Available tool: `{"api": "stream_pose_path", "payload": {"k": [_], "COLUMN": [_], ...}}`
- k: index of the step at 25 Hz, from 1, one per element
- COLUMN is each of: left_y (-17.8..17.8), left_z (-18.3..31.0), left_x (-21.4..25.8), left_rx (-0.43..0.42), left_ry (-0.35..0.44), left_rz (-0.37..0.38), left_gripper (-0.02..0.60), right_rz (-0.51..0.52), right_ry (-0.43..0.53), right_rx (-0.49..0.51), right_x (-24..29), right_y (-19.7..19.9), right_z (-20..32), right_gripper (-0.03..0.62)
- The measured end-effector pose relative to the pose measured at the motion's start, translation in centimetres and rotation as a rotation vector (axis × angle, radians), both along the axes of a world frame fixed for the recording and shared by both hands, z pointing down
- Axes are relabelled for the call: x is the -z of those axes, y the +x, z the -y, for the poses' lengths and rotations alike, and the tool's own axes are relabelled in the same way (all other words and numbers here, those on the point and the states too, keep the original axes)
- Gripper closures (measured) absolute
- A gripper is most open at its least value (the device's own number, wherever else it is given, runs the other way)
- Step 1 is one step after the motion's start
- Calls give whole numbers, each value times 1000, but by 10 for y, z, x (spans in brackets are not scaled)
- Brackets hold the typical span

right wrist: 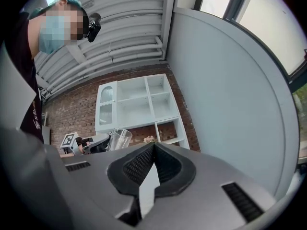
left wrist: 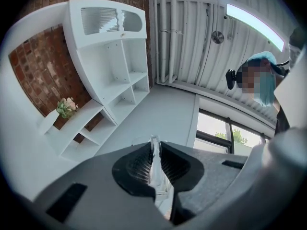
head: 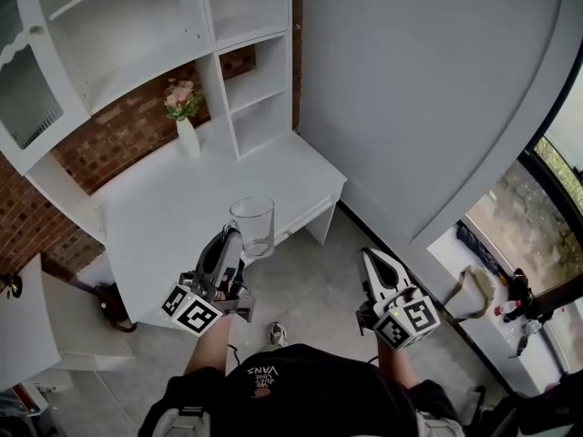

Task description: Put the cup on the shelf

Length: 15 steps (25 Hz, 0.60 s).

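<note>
1. The task is partly done. The cup [head: 252, 226] is off any surface and in the grasp of the left gripper [head: 231, 240], but it is not yet on the shelf [head: 208, 27].
2. The cup is a clear glass one. It is upright in the air over the front edge of the white desk [head: 173, 209], with the shelf's open compartments well away at about 11 o'clock from it in the head view.
3. The left gripper's jaws are pinched onto the cup's thin wall, one inside and one outside, with glass showing between them.
4. That gripper points up toward 1 o'clock, with the forearm low and close to the body.
5. The right gripper [head: 371, 259] sits at about 3 o'clock from the left one. Its jaws meet at the tips and hold nothing, and it is angled toward 11 o'clock.
6. What is left, as I judge it, is to carry the cup forward past the vase of flowers [head: 186, 126], set it in a compartment and let go.
</note>
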<state>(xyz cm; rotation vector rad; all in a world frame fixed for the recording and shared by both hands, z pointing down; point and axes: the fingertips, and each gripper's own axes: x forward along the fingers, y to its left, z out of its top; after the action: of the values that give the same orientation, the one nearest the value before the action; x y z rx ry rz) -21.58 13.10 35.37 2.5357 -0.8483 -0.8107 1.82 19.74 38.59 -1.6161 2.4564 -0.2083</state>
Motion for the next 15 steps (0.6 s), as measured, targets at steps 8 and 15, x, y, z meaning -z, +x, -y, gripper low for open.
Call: {"api": "stream_pose_path", "payload": {"k": [8,15], "left_y": [-12,-13], "left_z": [82,127], "left_x": [-5,-9], "left_rx": [-42,-89], "left_ry": [-6,-19], "left_rz": [10,19], "left_gripper": [549,549], "right_rz": [2,17], "right_ry": [1,-14], "right_rx": [-42,-51], "right_x": [-1,-5], "right_y": [-16,-29], "right_z": [75,121], "right_gripper": [594,594]}}
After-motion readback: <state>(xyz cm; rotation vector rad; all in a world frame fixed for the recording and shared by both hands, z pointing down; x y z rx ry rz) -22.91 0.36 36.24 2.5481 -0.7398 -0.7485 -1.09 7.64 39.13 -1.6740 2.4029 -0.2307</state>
